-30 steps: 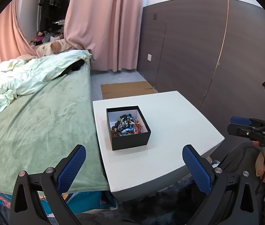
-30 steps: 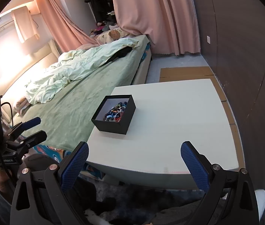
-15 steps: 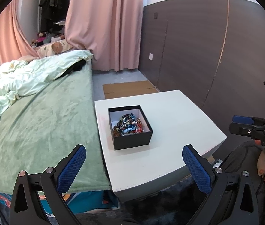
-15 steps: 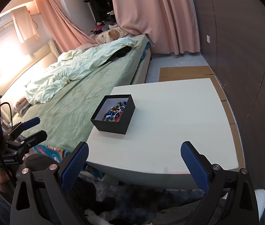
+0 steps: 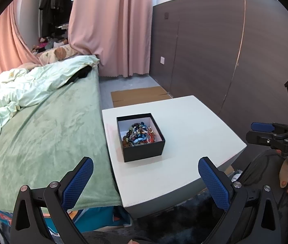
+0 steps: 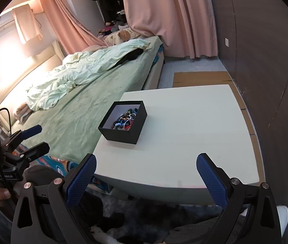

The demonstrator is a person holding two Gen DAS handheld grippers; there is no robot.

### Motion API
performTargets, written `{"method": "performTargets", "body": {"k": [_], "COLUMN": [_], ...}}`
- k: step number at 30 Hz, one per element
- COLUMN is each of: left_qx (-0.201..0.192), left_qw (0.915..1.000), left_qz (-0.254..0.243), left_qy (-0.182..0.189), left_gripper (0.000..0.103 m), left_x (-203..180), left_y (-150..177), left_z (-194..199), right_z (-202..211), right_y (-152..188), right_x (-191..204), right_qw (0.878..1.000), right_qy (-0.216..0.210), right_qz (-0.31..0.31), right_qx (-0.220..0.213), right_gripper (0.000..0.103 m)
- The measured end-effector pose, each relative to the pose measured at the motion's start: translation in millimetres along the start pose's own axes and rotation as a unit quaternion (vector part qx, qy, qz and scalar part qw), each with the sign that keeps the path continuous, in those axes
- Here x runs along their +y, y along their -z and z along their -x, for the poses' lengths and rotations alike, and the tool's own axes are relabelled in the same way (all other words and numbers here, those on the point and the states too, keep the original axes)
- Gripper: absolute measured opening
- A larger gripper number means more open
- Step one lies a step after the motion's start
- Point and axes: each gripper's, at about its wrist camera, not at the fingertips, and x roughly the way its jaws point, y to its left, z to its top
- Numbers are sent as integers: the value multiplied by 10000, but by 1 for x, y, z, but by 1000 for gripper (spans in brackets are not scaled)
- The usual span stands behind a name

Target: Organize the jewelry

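Black box (image 5: 142, 136) lidless, heaped with beaded jewelry (image 5: 140, 135); sits on white worktop (image 5: 195, 126) toward left edge, near bed (image 5: 42, 126). Worktop right of box bare, wide open up to right and far edges. Bed edge runs along worktop's left side. Cardboard (image 5: 140, 95) flat on floor past far edge.

Left gripper (image 5: 146, 174) spread wide, holding nothing, hovering off near edge. Right gripper (image 6: 146, 172) likewise wide apart, nothing between pads, short of near edge. Both well apart from box.
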Motion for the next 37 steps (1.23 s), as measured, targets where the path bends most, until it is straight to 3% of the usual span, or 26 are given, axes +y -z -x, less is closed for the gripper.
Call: {"method": "performTargets", "body": {"k": [37], "left_qx": [-206], "left_qw": [9997], "left_qz": [85], "left_qy": [84], "left_gripper": [103], "left_x": [5], "left_y": [-4], "left_z": [-5], "right_z": [0], "right_y": [0], "right_x": [-3], "right_qw": [10000], "right_qy": [15], "right_qz": [6], "right_qx": [19], "right_gripper": [99]}}
